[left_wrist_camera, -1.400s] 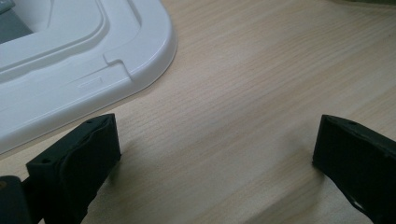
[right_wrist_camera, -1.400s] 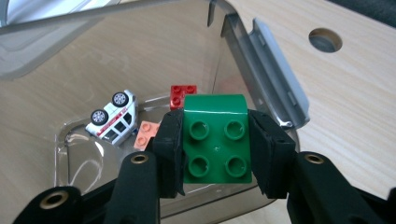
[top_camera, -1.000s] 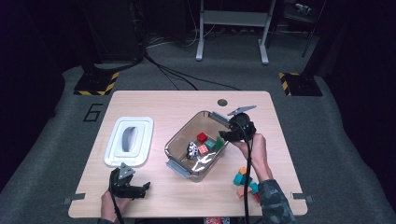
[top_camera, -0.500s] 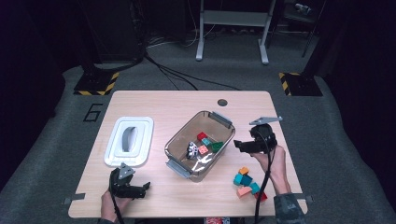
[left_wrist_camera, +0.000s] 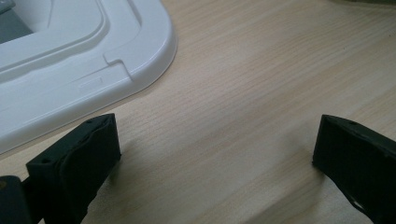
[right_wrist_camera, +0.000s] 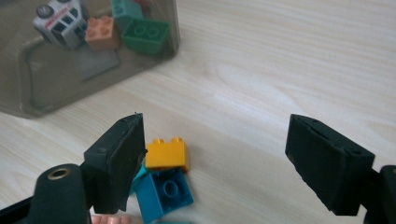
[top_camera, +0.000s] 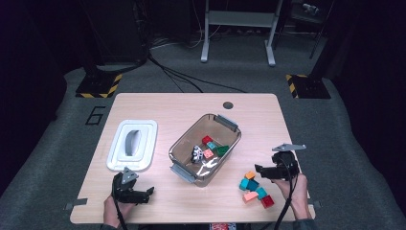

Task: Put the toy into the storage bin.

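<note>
A clear grey bin (top_camera: 184,148) stands mid-table holding a white toy car (top_camera: 197,153) and red, teal, green and salmon bricks. Several loose bricks (top_camera: 253,188) lie at the front right. My right gripper (top_camera: 259,168) hovers just right of them, pointing left, open. Its jaws have just been opening and grip nothing. In the right gripper view (right_wrist_camera: 215,140) an orange brick (right_wrist_camera: 167,154) and a blue brick (right_wrist_camera: 166,192) sit on the table by the left jaw, with the bin (right_wrist_camera: 42,93) beyond. My left gripper (top_camera: 148,192) rests open at the front left (left_wrist_camera: 217,140).
A white lid (top_camera: 133,143) lies left of the bin, its corner (left_wrist_camera: 93,60) just beyond the left jaws. A dark round hole (top_camera: 228,105) sits near the table's far edge. Dark floor with cables and stands surrounds the table.
The right gripper moved from over the bin to the right and toward the front edge, coming down beside the loose bricks. The left gripper stayed put.
</note>
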{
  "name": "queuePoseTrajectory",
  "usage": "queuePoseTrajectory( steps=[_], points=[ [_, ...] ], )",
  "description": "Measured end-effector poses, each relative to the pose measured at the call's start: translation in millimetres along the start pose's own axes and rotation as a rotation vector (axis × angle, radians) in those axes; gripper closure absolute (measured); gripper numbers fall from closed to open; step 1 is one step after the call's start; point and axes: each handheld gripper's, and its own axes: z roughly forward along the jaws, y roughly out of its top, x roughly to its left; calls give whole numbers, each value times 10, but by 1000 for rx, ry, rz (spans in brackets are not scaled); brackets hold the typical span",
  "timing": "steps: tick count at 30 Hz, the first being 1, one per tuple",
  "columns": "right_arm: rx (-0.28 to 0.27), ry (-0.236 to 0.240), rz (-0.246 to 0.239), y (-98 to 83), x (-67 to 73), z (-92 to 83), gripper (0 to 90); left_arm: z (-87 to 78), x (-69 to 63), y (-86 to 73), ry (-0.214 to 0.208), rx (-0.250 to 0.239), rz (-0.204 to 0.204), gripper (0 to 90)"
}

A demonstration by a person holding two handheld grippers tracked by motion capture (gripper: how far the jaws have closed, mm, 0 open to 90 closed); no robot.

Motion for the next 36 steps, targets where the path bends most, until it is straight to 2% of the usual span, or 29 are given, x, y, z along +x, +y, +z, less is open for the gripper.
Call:
queuePoseTrajectory(
  steps=[5, 10, 11, 12, 14, 17, 22, 28, 31, 36],
  points=[
    [22, 1, 8, -115, 30, 92, 193, 0, 0, 0, 0, 0, -1, 5],
    [59, 15, 14, -117, 115, 236, 230, 5, -6, -1, 2, -7, -9, 5],
    [62, 15, -5, -114, 133, 284, 247, 4, -5, -1, 1, -7, -9, 5],
    [72, 23, 8, -113, 162, 301, 255, 5, -6, -1, 2, -7, -9, 5],
    [85, 25, -4, -113, 198, 360, 299, 5, -6, -1, 1, -7, -10, 5],
    [111, 27, 3, -113, 225, 421, 380, 2, -5, 0, -1, -3, -9, 5],
    [139, 28, 12, -140, 212, 479, 465, 5, -6, -1, 2, -7, -9, 6],
    [135, 13, 6, -153, 189, 506, 527, 2, -6, 0, 0, -4, -9, 5],
    [140, 20, 4, -153, 191, 527, 563, 5, -8, -2, 3, -7, -11, 5],
    [147, 21, 9, -166, 194, 551, 572, 3, -7, -1, 1, -5, -11, 5]
  ],
)
